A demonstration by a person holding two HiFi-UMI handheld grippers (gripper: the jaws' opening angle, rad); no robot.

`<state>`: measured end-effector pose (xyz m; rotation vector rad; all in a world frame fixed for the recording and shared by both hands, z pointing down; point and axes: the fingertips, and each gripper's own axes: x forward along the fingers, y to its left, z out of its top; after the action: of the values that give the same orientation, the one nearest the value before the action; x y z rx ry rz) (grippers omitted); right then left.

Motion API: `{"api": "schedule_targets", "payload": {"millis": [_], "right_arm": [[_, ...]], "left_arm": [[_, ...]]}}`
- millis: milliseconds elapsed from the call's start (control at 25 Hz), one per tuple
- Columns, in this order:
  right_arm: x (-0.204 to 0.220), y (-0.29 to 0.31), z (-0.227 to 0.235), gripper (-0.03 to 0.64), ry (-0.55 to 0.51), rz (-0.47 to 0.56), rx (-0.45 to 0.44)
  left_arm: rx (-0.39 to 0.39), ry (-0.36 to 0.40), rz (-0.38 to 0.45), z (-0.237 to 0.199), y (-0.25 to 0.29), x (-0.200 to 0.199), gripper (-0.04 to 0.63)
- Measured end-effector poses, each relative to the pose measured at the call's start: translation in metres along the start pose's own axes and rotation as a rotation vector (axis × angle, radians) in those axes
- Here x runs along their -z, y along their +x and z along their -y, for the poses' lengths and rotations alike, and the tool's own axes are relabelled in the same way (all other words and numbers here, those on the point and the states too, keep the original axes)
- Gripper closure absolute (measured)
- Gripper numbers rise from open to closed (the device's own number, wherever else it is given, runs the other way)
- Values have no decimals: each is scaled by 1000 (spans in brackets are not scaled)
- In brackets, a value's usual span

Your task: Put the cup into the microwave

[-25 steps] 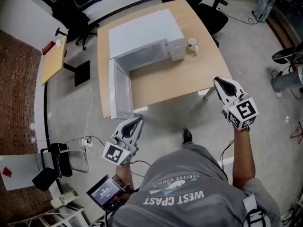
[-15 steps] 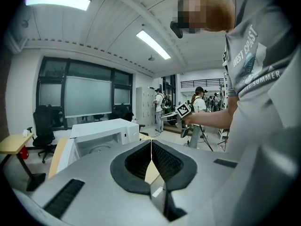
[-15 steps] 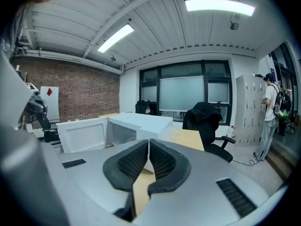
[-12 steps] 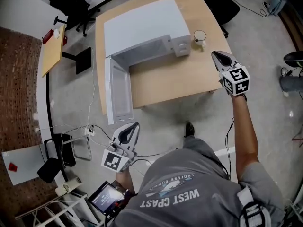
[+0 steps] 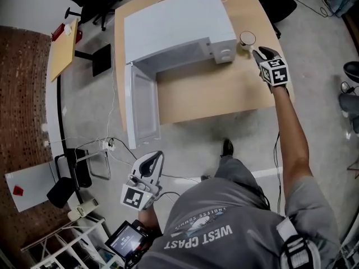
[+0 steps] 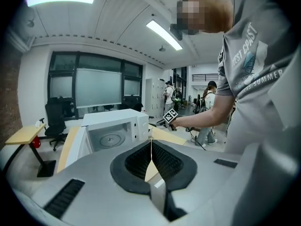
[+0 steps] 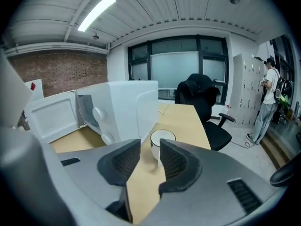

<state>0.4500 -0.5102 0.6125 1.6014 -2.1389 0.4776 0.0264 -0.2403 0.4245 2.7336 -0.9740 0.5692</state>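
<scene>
A white cup (image 5: 247, 38) stands on the wooden table (image 5: 224, 94), just right of the white microwave (image 5: 174, 29). The microwave's door (image 5: 141, 112) hangs open to the left. My right gripper (image 5: 259, 53) reaches over the table with its tips just short of the cup. In the right gripper view its jaws (image 7: 149, 147) have just been opening and stand apart; nothing is between them, and the cup (image 7: 162, 136) shows in the gap beyond the tips. My left gripper (image 5: 153, 157) hangs off the table over the floor, and in the left gripper view (image 6: 151, 142) its jaws are shut on nothing.
A black office chair (image 7: 203, 101) stands past the table's far end. A small yellow side table (image 5: 63, 49) is at the left. Cables (image 5: 106, 147) and a tablet (image 5: 126, 240) lie on the floor by my left side. People (image 6: 207, 112) stand in the background.
My right gripper has swung from beside the table's near edge forward over the table to the cup. My left gripper has sunk a little, away from the microwave door.
</scene>
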Motion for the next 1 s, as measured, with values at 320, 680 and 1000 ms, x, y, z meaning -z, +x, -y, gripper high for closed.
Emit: {"api": "schedule_targets", "payload": {"millis": [320,680,1000], "right_arm": [[58,69,21,474,25,-155,24],[76,103,34,488,-39,-206,96],[68,91,26,546,24,-173,65]], "left_arm": [[-33,-41,-38,-4,1,12,574],[-50,-61,-66,-2,-5,24,574],[-63,-58,-75,6,-13,29,574]]}}
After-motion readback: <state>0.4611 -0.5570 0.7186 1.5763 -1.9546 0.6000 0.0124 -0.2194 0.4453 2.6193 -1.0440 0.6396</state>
